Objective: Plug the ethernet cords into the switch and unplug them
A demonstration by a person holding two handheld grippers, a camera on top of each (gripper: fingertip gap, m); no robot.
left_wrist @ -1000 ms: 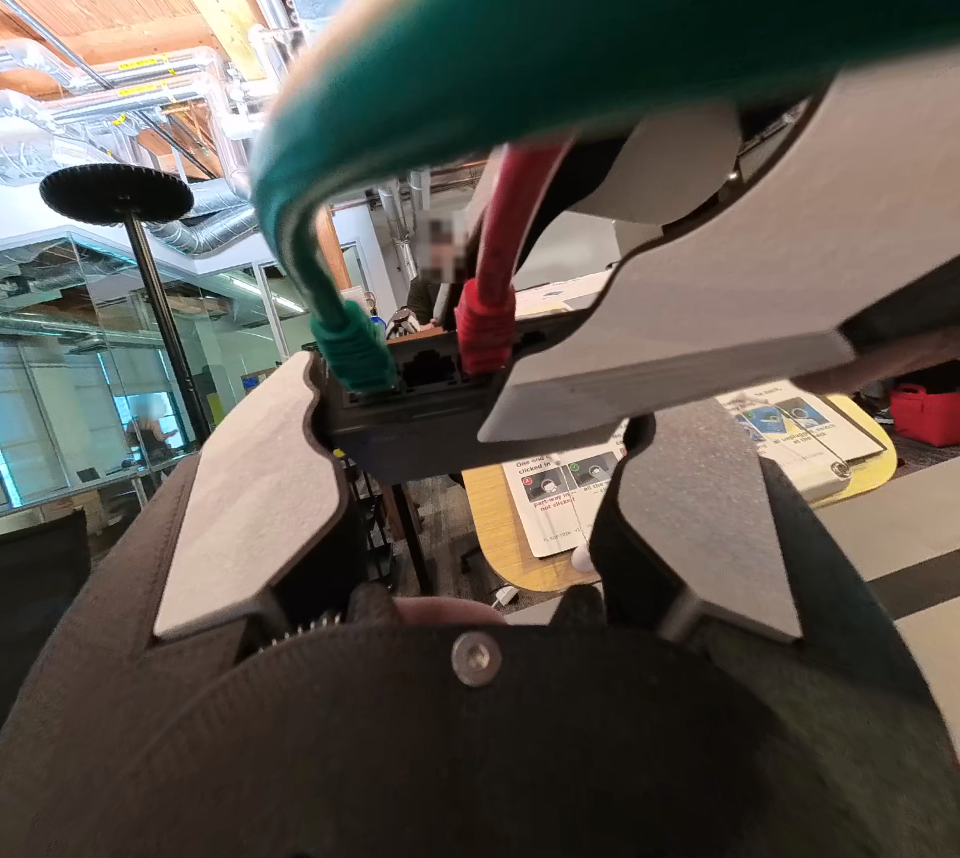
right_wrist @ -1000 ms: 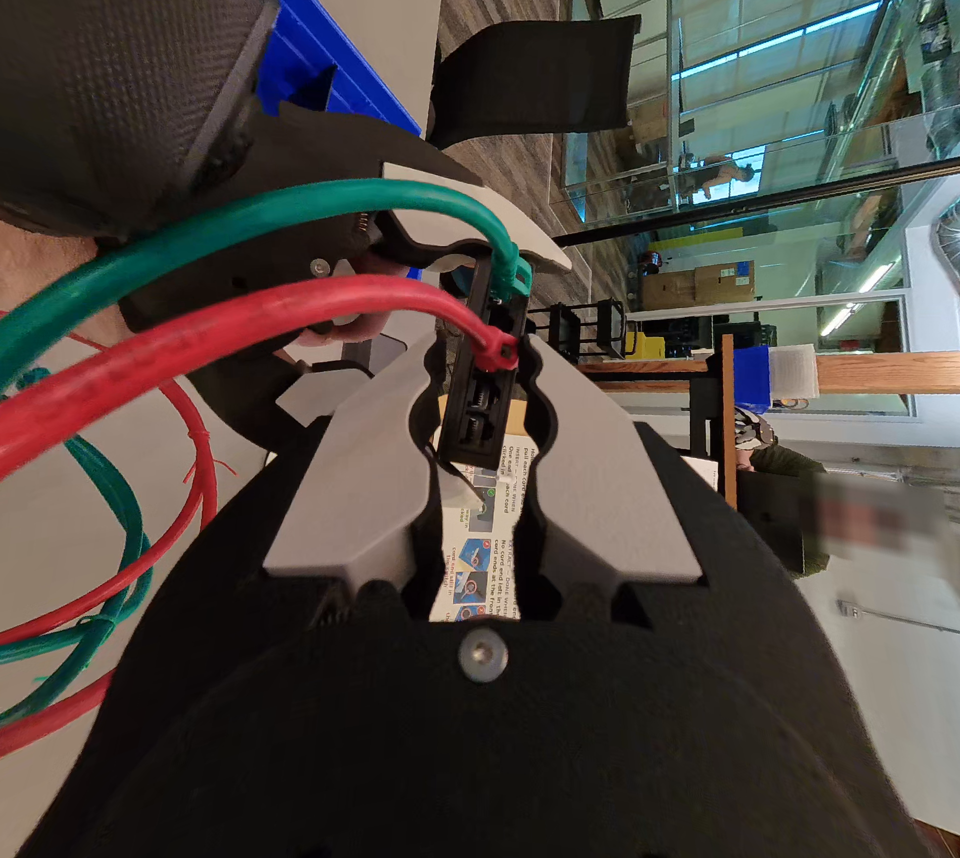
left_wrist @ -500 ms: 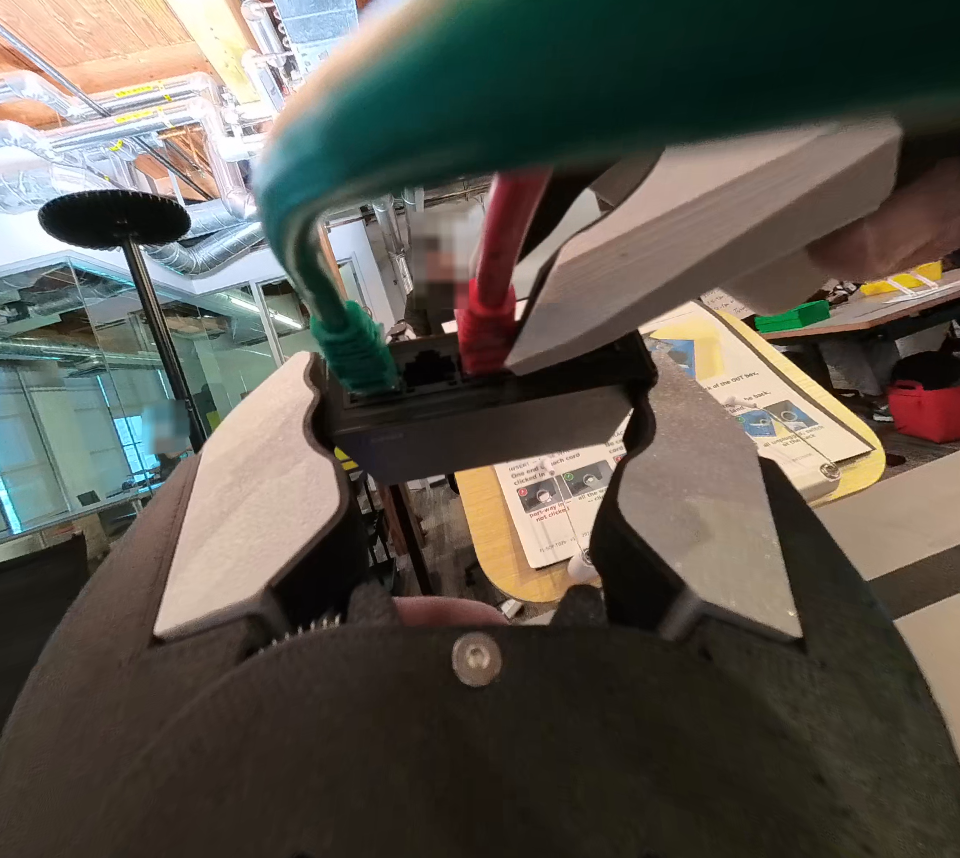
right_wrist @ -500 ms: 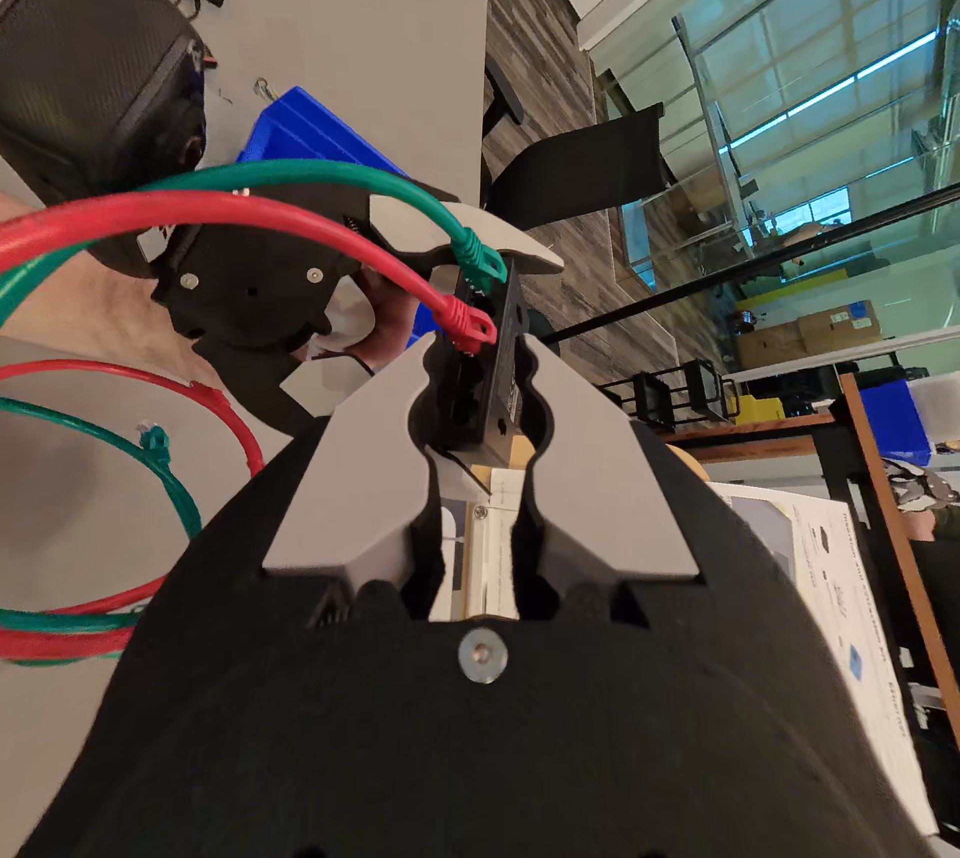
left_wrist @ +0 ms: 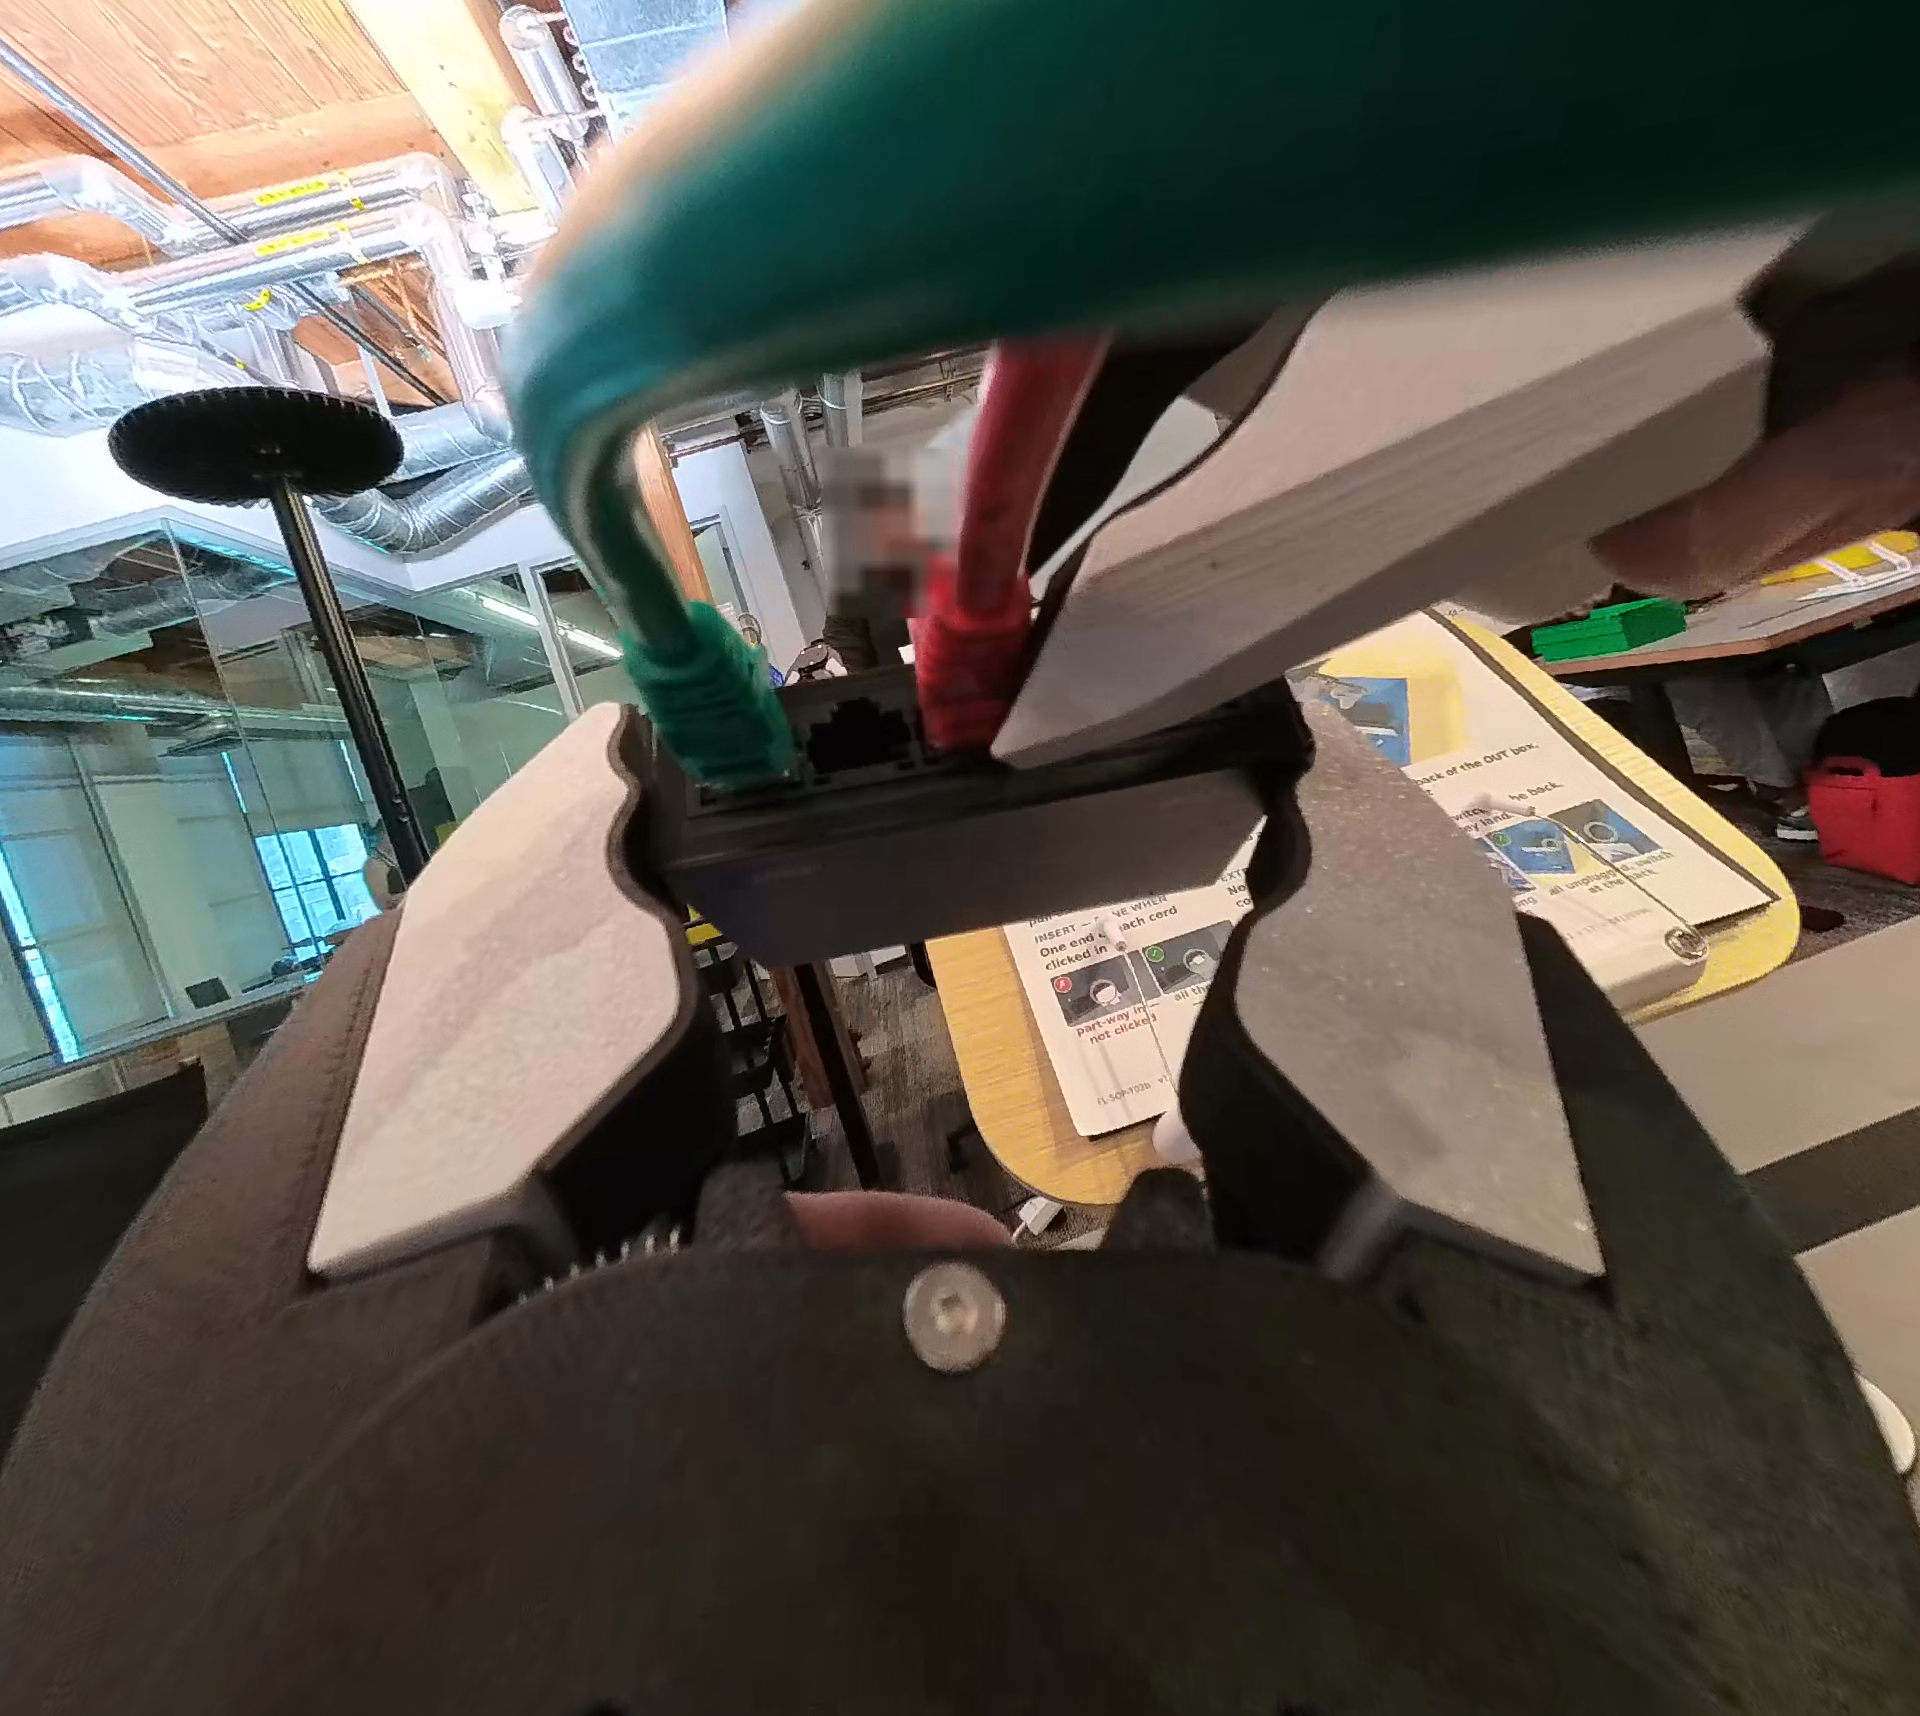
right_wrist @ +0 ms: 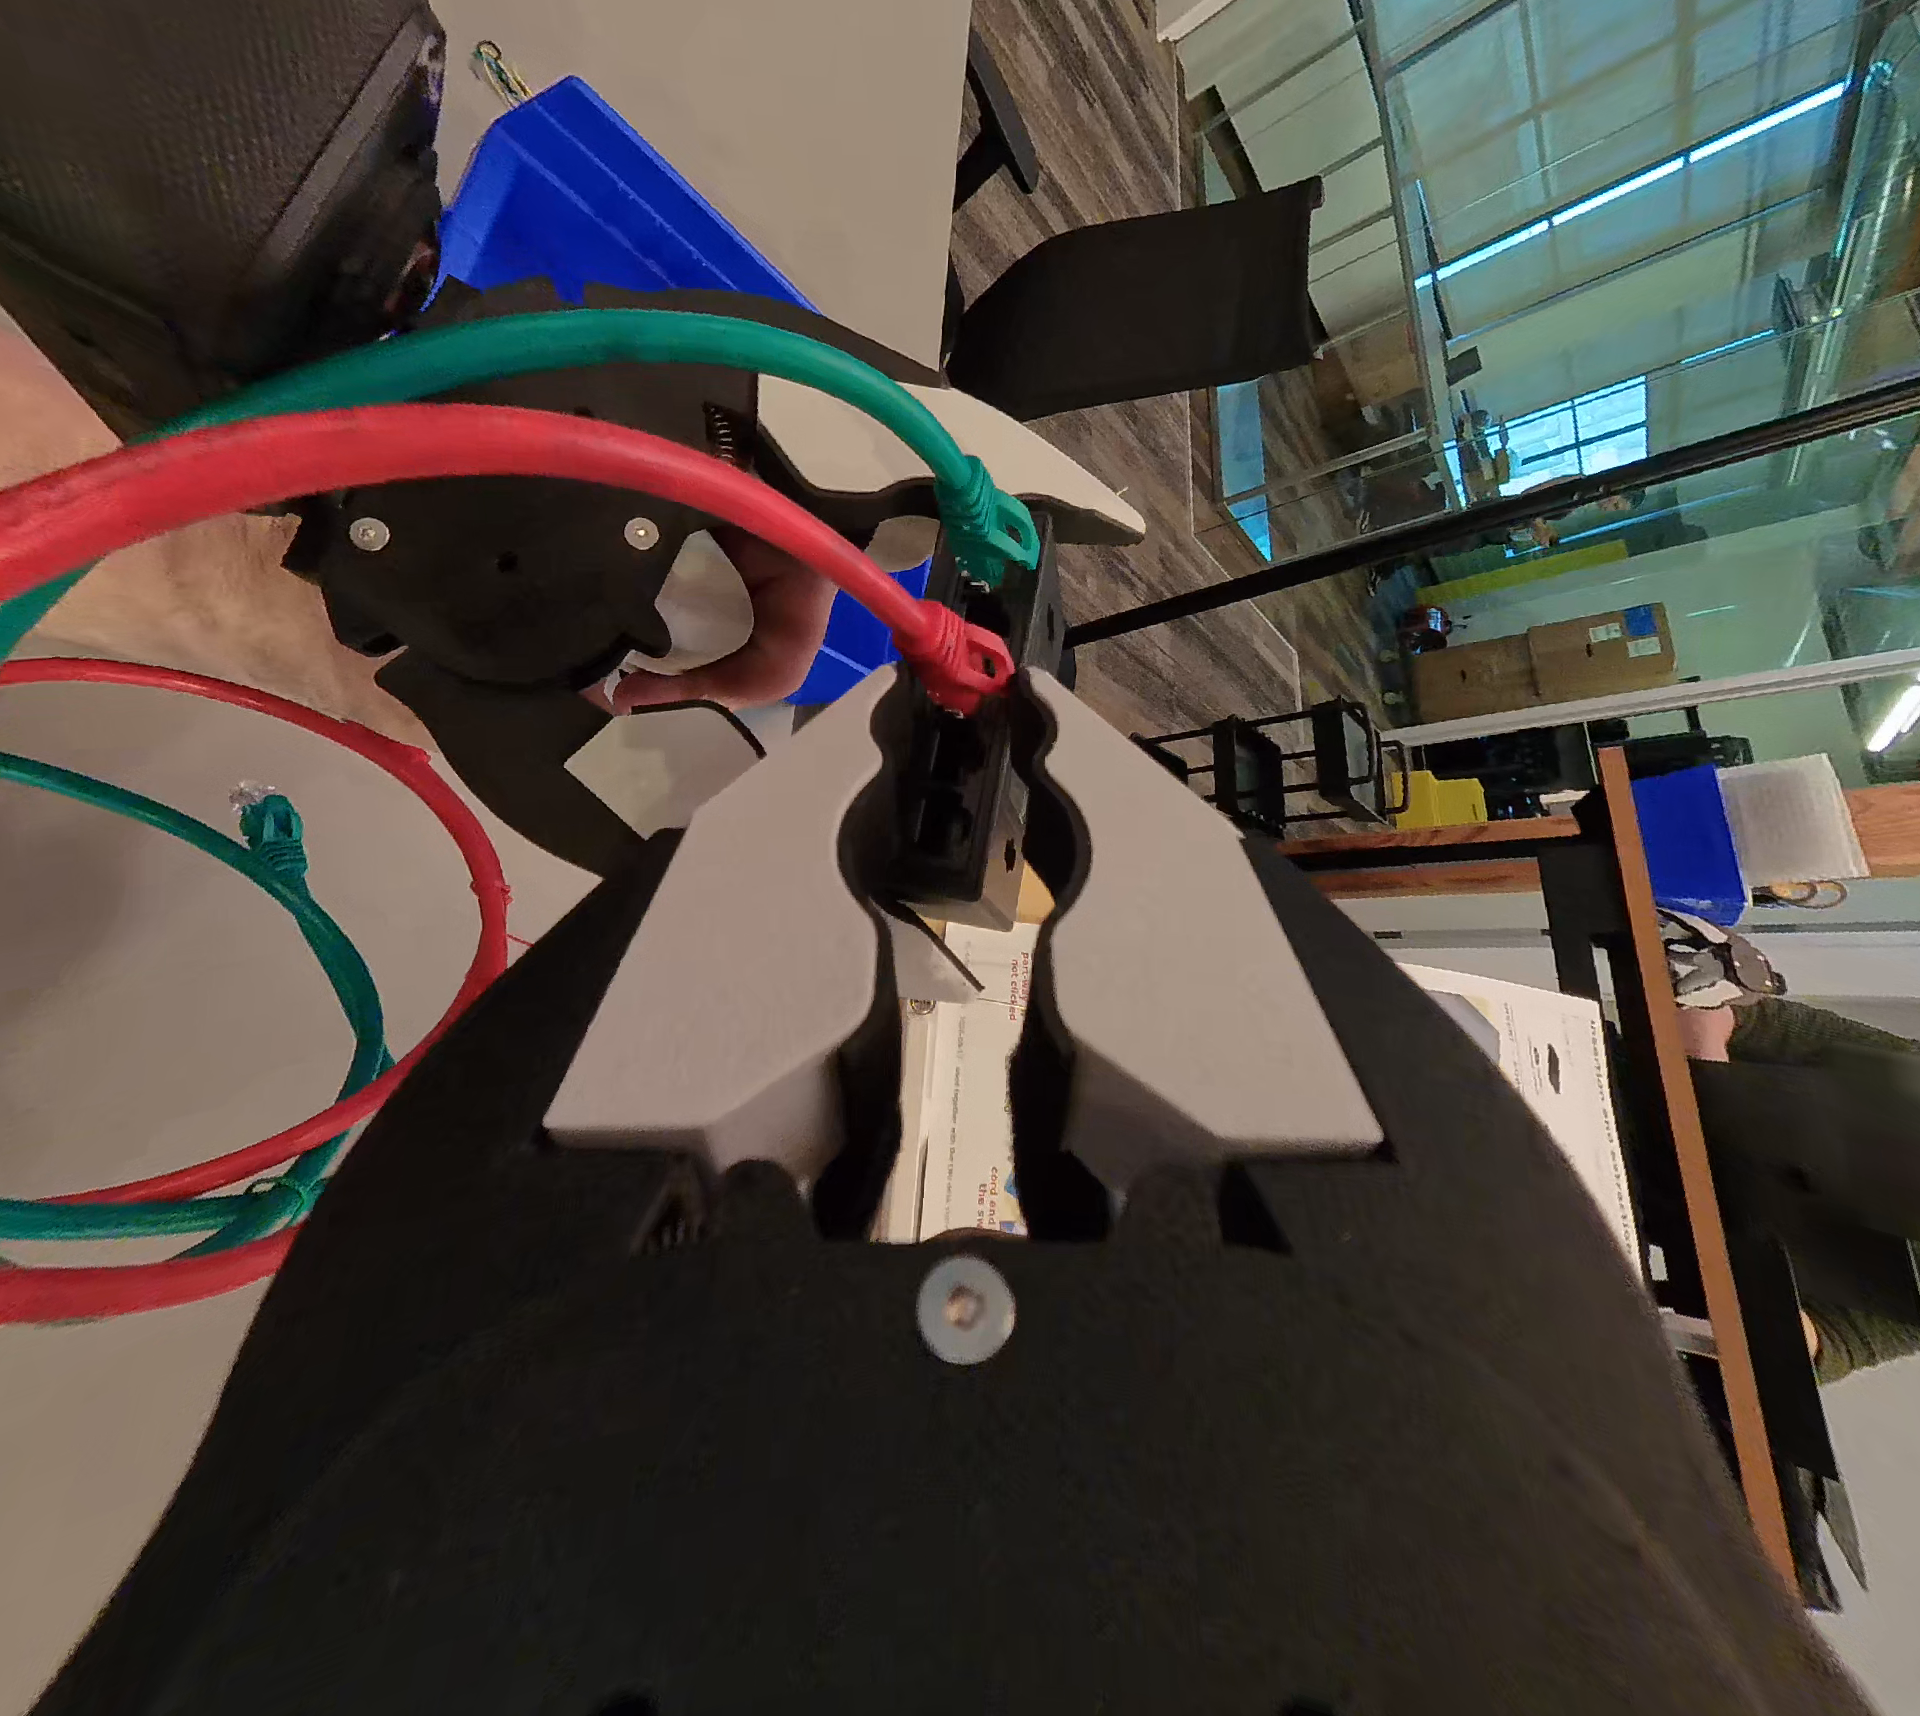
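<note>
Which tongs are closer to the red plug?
Right. The right tongs have their tips right beside the red plug. The left tongs grip the switch's ends, farther off.

Each gripper is built with a rounded matte black body, 1 silver hex screw (left_wrist: 954,1318) at its centre, and 2 flat grey fingers (right_wrist: 727,970) with scalloped inner edges.

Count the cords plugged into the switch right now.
2. The green cord sits in the end port of the switch beside the left gripper's finger; the red cord is two ports over, one empty port between. Ports behind the right gripper are partly hidden.
</note>
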